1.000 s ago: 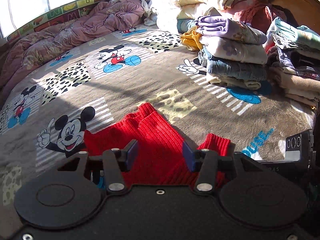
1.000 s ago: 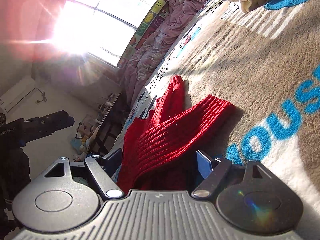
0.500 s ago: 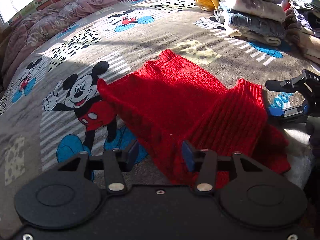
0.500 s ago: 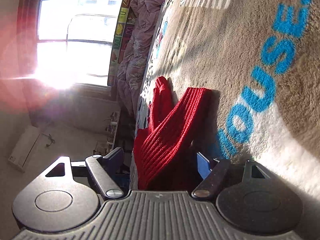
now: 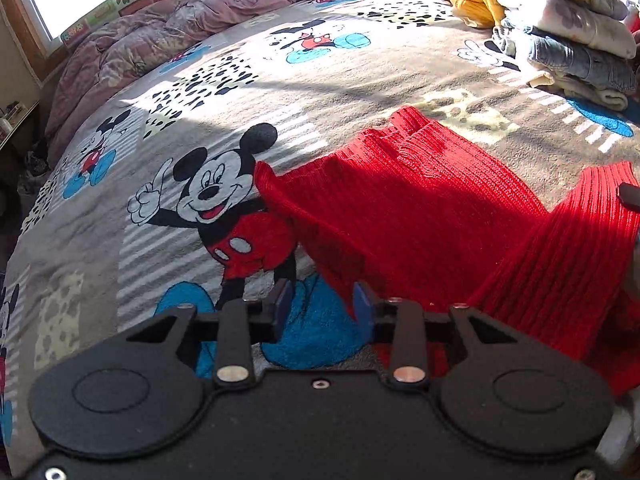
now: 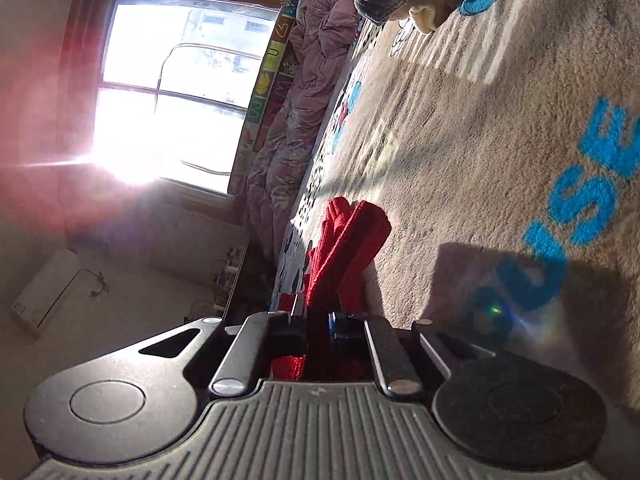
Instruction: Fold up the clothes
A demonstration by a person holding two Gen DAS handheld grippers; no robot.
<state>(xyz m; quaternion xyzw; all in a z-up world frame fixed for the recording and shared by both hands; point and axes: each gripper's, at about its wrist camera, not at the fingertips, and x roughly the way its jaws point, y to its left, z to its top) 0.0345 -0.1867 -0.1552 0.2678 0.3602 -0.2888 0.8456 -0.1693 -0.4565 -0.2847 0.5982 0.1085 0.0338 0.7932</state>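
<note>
Right gripper (image 6: 318, 320): jaws stood wide either side of the red sweater (image 5: 420, 216) half a second ago, now clamped together on a bunched fold of it, bottom centre of the right wrist view. Left gripper (image 5: 320, 306): jaws closing, narrower than before, only printed blanket (image 5: 360, 80) between them; the sweater's near edge is just beside its right fingertip (image 5: 362, 306). Left camera now sits lower and nearer, and the sweater fills the centre-right of its frame.

Left view only: sweater spread flat, ribbed sleeve (image 5: 568, 264) at right, folded clothes stack (image 5: 560, 36) upper right, pink duvet (image 5: 180, 28) upper left. Right view only: sunlit window (image 6: 172, 92) upper left, blue lettering (image 6: 588, 196) at right.
</note>
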